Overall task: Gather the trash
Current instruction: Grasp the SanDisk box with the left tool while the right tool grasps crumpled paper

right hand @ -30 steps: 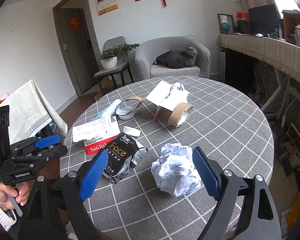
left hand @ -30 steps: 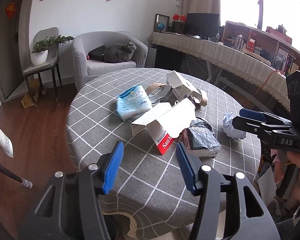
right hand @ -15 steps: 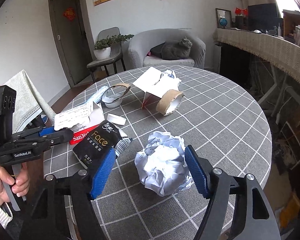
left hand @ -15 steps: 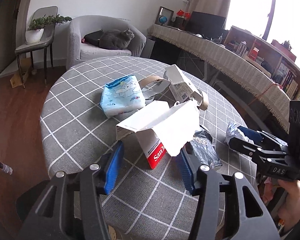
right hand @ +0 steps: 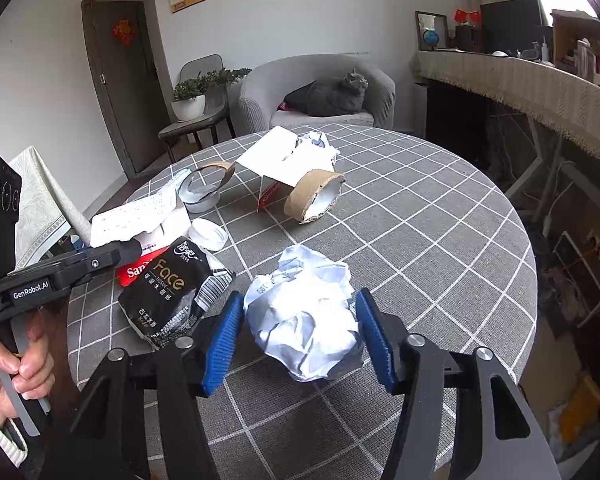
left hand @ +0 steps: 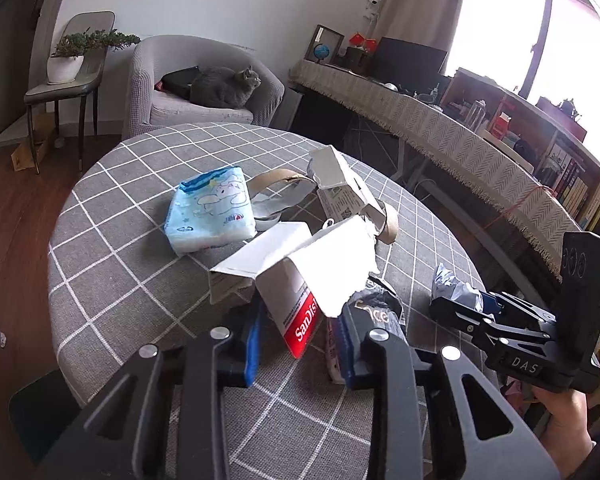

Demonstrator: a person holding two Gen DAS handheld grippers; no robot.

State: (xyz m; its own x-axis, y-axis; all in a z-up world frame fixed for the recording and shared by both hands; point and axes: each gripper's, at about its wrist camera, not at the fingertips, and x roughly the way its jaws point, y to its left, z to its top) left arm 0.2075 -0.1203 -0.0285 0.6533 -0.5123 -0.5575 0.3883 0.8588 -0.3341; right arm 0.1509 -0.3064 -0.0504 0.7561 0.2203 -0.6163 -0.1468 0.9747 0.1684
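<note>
Straddling crumpled paper, right tongs apart, contact unclear

**Trash spread across the checked table**

Up front, a crumpled white paper ball sits upright on the cloth. Just left of it lies a black "Face" tissue pack, flattened and tilted. Beside that, a torn red-and-white SanDisk box, flaps splayed open. A white cap lies flat nearby. Further back: a cardboard tape ring on its side, a torn white carton, and a light-blue tissue pack.
</note>
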